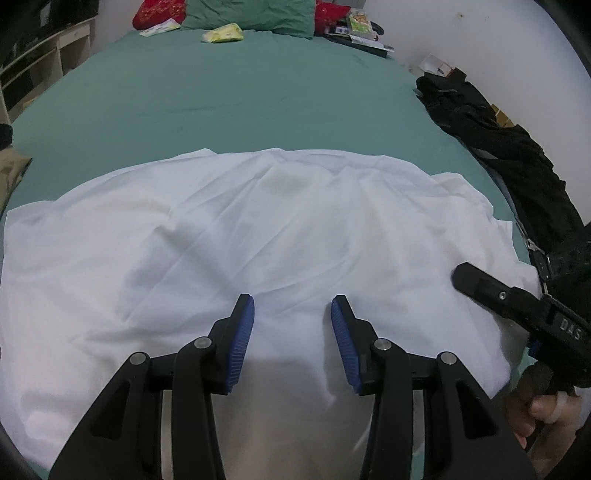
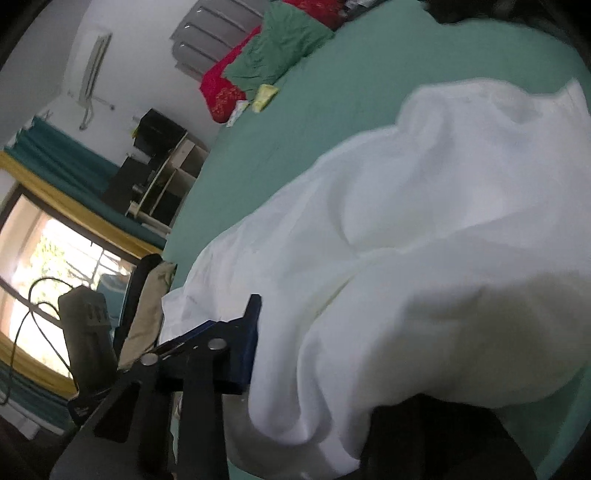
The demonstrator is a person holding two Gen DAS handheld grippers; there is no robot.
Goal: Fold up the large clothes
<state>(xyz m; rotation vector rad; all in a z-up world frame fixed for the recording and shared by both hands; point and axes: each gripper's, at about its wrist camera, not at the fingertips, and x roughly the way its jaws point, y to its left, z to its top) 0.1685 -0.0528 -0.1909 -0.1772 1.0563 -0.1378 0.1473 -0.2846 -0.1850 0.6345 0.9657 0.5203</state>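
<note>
My left gripper [image 1: 291,314] hangs over the large white cotton garment [image 1: 236,236], blue ribbed pads [image 1: 243,332] parted about halfway, nothing between them, tips just above the cloth. The garment lies spread and creased across the near half of the teal-green bed sheet [image 1: 229,92], reaching almost from one side of the bed to the other.

My right gripper [image 1: 480,284] comes in from the right edge in the left wrist view, black body over the garment's right side, a hand [image 1: 543,410] on its handle. In its own view only the left finger [image 2: 247,343] with its blue pad shows; a bunched white fold [image 2: 424,295] drapes over where the other finger would be. I cannot tell if that claw grips the cloth or just sits under it.

A black crumpled garment with a strap [image 1: 517,147] lies along the bed's right edge. Red and green pillows [image 1: 236,13] and a yellow packet [image 1: 223,33] sit at the far end.
</note>
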